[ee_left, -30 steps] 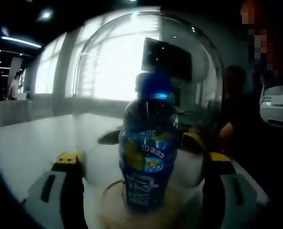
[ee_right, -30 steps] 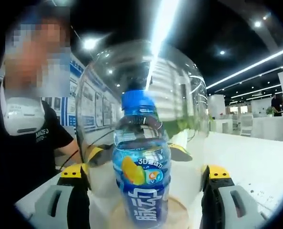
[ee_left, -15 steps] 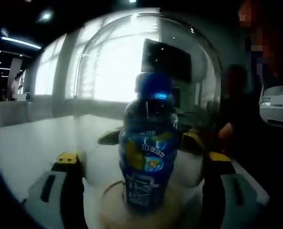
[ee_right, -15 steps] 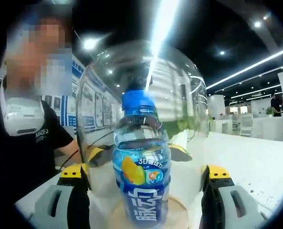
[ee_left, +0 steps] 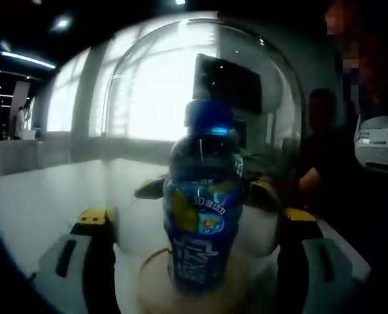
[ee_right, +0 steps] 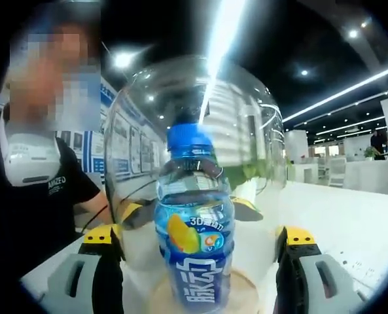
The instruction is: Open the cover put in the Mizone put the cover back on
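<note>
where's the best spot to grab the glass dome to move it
Take the glass dome low on its straight side walls, one gripper from each side, as both pairs of jaws now stand around it. Its top is rounded, smooth and knobless, so likely slippery. Lift straight up to clear the Mizone bottle standing on the wooden base.

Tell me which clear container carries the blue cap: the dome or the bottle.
The bottle: its neck ends in the blue cap. The glass dome surrounding it is plain and capless.
</note>
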The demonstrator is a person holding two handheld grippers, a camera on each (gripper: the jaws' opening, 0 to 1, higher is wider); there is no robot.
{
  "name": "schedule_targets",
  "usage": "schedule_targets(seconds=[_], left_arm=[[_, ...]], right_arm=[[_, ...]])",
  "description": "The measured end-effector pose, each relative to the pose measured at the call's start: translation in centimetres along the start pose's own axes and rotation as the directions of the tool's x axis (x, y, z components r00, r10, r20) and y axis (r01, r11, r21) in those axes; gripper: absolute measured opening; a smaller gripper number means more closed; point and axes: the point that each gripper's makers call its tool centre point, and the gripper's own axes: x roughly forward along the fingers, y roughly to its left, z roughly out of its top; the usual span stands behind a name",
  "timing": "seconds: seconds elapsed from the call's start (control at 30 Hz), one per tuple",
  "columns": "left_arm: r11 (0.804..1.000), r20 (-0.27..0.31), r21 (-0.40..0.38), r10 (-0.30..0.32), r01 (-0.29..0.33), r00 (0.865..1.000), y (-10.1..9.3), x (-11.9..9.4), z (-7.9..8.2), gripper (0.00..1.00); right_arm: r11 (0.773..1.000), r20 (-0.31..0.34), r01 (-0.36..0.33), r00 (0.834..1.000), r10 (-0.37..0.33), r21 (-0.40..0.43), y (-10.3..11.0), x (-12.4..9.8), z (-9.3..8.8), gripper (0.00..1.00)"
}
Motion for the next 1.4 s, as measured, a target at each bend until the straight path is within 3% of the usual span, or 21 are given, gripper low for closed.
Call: schedule_targets(seconds=[0.53,0.8,1.23,1.4], left_arm=[[1.000,-0.030,0.017,0.018,-0.017,0.999,0.05,-0.31,-0.30,0.85],[0.996,-0.094,0.079,0.040,-0.033,0.995,0.03,-0.63,-0.88,0.83],[0.996,-0.097,0.080,0.046,-0.038,0.994,-0.06,-0.64,-0.90,0.83],[0.998,-0.091,0.055,0.042,-0.037,0.995,-0.10,-0.68,-0.75,0.83]], right_arm=[[1.000,-0.006,0.011,1.000,-0.011,-0.003,0.02,-0.08,0.00,0.90],[0.998,-0.057,0.044,0.997,-0.047,-0.049,0.20,-0.38,0.29,0.88],[0.997,-0.057,0.052,0.997,-0.055,-0.052,0.20,-0.45,0.20,0.87],[0.996,-0.043,0.086,0.995,-0.088,-0.039,0.36,-0.75,0.10,0.85]])
